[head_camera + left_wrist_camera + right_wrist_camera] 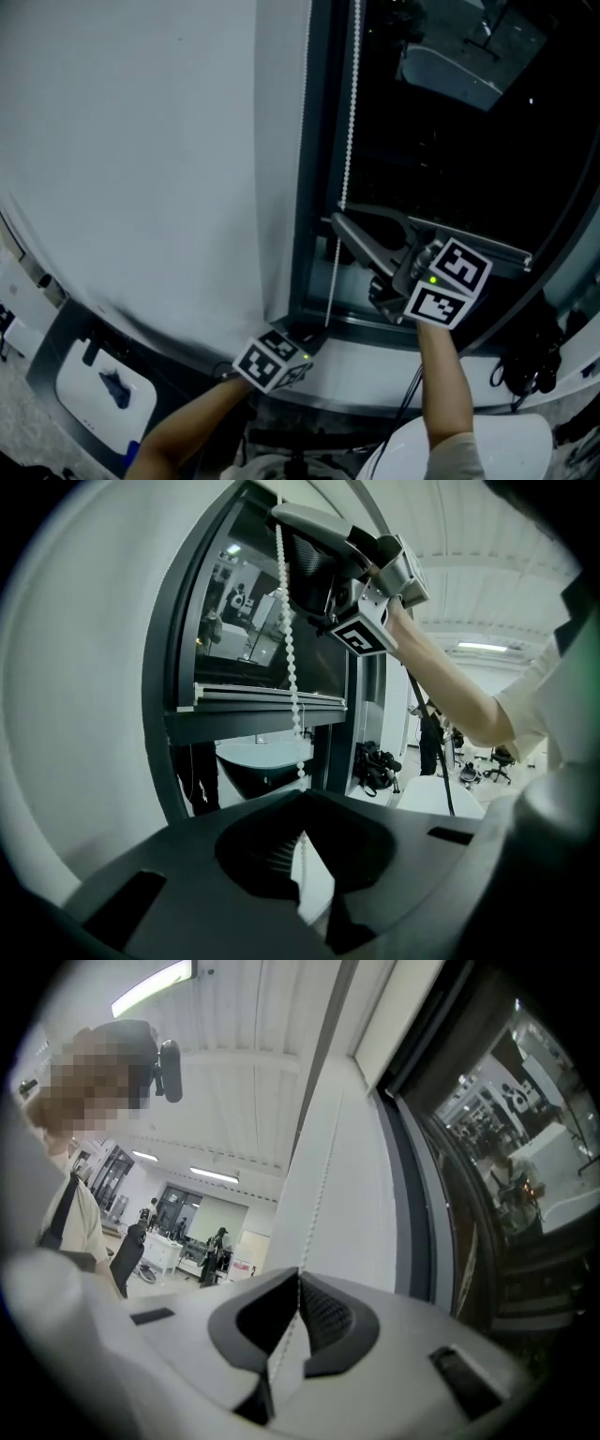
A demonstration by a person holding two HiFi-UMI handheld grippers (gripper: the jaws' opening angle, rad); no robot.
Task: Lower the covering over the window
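White bead chain hangs down the left side of the dark window, right beside the dark frame, and both grippers have it pinched. The shade's bottom rail sits partway down the glass. Right gripper is clamped tight on the chain higher up, while the left gripper has its jaws closed on the same chain lower down, near the bottom of the frame. Pale wall off to the left.
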